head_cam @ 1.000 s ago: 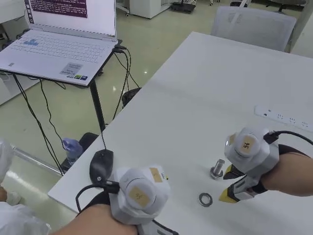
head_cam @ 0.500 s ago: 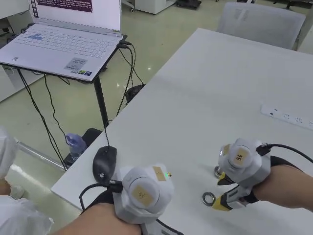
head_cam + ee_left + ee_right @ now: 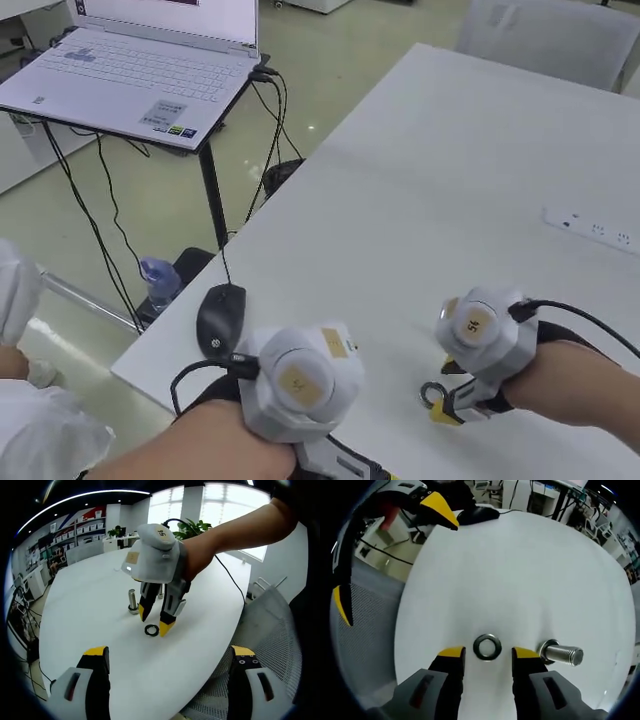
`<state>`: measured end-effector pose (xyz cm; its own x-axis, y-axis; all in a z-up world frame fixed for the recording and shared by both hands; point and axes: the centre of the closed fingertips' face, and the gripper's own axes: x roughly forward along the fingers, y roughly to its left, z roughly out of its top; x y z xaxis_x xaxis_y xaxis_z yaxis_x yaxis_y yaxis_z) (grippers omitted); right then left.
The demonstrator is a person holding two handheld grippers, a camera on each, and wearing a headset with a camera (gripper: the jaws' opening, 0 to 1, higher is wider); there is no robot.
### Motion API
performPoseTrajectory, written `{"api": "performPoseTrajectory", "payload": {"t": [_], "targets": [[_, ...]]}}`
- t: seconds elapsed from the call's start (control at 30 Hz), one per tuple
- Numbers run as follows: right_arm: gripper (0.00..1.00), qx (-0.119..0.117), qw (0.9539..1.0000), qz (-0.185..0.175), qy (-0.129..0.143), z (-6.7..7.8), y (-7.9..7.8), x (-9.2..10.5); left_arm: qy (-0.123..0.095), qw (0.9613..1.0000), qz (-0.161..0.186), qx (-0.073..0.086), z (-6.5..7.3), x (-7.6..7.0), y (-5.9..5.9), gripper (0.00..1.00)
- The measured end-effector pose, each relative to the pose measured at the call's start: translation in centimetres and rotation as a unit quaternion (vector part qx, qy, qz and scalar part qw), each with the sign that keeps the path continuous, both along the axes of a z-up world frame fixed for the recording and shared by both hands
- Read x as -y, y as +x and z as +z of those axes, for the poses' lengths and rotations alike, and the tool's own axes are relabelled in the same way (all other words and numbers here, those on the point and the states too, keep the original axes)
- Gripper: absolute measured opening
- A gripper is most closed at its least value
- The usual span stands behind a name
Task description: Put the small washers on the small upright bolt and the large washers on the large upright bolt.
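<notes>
A steel washer (image 3: 487,646) lies flat on the white table (image 3: 420,200), between the yellow fingertips of my open right gripper (image 3: 488,653), which straddle it without touching. In the left gripper view the same washer (image 3: 151,629) sits under the right gripper (image 3: 155,620). The large bolt (image 3: 562,654) stands upright just beside it, head down on the table. From the head view the right gripper (image 3: 440,405) covers most of the washer and hides the bolt. My left gripper (image 3: 169,652) hangs open and empty at the table's near edge, aimed at the right gripper.
A black mouse (image 3: 221,318) lies near the table's left corner. A power strip (image 3: 595,230) lies at the far right. A laptop (image 3: 140,70) on a stand is off the table to the left, and a chair (image 3: 545,40) stands at the far end.
My right gripper has come down and toward me from beside the bolt until its fingertips straddle the washer. The bolt is now hidden behind it in the head view.
</notes>
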<state>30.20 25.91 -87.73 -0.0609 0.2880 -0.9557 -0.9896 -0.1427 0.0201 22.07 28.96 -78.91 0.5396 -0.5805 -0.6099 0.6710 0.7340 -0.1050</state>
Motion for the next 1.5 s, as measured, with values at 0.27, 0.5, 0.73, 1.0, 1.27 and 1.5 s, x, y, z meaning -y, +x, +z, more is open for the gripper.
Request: {"api": "performPoseTrajectory", "payload": {"t": [0.27,0.5,0.73,1.0,1.27,1.5], "targets": [[0.38,0.008,0.9999,-0.006,-0.005,-0.18,0.21,-0.33,0.000,1.0000,-0.002,-0.002,-0.09,-0.05,-0.02,0.99],[0.36,0.013,0.9999,0.003,-0.009,-0.18,0.10,-0.23,-0.001,1.0000,-0.002,-0.003,0.00,-0.16,-0.02,0.96],[0.25,0.017,0.9997,0.006,-0.013,-0.16,-0.17,-0.15,0.000,1.0000,-0.002,-0.003,0.11,-0.24,-0.22,0.93],[0.22,0.018,0.9991,-0.010,-0.038,-0.09,-0.08,-0.18,0.003,1.0000,-0.005,-0.006,-0.01,-0.29,-0.64,0.90],[0.21,0.013,0.9993,-0.004,-0.036,-0.02,-0.05,-0.13,0.009,0.9999,-0.009,-0.007,0.14,-0.49,-0.71,0.88],[0.21,0.010,0.9994,-0.003,-0.032,0.05,0.00,-0.06,0.010,0.9999,-0.008,-0.010,0.10,-0.58,-0.78,0.87]]}}
